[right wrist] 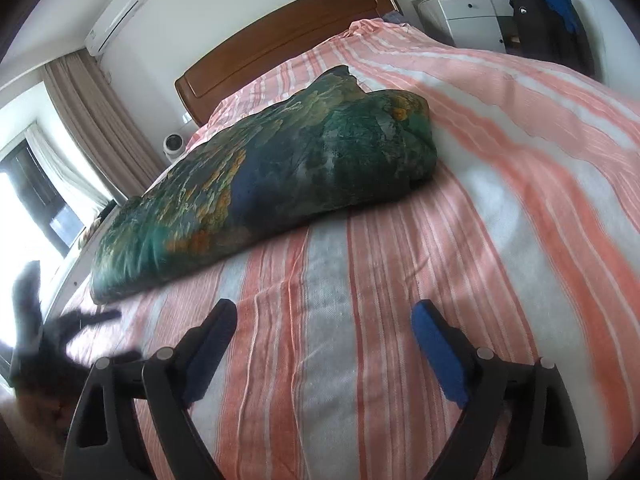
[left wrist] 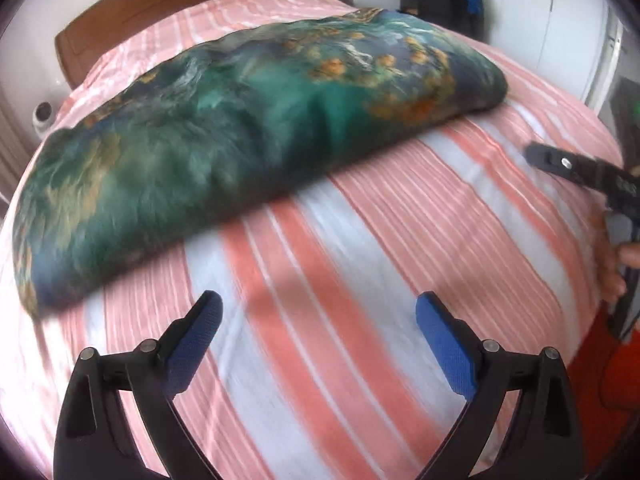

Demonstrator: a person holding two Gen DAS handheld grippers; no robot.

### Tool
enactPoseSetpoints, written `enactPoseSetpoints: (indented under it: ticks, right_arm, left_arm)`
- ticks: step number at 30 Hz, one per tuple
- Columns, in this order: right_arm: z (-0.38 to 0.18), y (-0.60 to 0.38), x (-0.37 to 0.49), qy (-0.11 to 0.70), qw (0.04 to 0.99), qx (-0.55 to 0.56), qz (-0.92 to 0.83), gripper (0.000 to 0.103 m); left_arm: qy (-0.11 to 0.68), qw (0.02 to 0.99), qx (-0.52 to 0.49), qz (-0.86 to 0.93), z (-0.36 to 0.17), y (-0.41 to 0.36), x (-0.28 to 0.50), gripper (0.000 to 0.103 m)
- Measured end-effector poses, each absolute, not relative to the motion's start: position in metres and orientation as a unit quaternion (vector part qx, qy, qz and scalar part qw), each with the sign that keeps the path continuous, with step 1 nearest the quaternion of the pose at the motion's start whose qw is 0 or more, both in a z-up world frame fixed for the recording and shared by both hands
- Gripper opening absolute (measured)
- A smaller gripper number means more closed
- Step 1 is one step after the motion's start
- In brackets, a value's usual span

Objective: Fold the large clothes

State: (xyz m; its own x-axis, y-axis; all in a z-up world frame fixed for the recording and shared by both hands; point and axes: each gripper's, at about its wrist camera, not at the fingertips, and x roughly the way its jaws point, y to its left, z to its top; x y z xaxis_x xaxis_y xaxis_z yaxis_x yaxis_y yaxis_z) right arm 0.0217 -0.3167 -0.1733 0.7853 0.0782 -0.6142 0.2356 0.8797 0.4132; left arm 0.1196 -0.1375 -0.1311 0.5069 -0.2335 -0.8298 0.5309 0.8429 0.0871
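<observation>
Bed (right wrist: 460, 240) under pink-and-white striped cover, wooden headboard (right wrist: 288, 36) behind, curtained window to one side. Folded green printed cloth (right wrist: 260, 176) lying across the middle. Left gripper (left wrist: 318, 320) and right gripper (right wrist: 324, 330) fingers spread wide, empty, above bare stripes.

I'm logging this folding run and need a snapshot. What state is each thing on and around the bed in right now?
Green patterned cloth: folded into a long bundle, lying on the bed, held by neither gripper.
Left gripper: open, nothing between its fingers, above the sheet.
Right gripper: open, empty, above the sheet.
Striped bedsheet: spread over the bed, lightly wrinkled.
Dark jacket: hanging by the drawers.
</observation>
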Motion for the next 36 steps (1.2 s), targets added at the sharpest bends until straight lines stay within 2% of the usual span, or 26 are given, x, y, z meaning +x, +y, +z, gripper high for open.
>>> enactPoseSetpoints:
  ticks: [9,16,19,36]
  right_arm:
    - [-0.168,-0.305,0.012,0.325,0.922,0.204,-0.048,0.088]
    - [-0.167,-0.301,0.012,0.327,0.925,0.190,-0.046,0.088]
    - [-0.169,-0.299,0.012,0.330,0.924,0.187,-0.045,0.088]
    - [-0.174,-0.302,0.014,0.336,0.922,0.187,-0.044,0.089]
  left_arm:
    - [0.387,0.905,0.110,-0.137,-0.103,-0.104,0.124,0.099]
    - [0.422,0.895,0.108,-0.092,-0.142,-0.073,0.138,0.099]
    - [0.398,0.908,0.090,-0.100,-0.149,-0.064,0.130,0.103]
    - [0.364,0.922,0.089,-0.098,-0.159,-0.062,0.112,0.103]
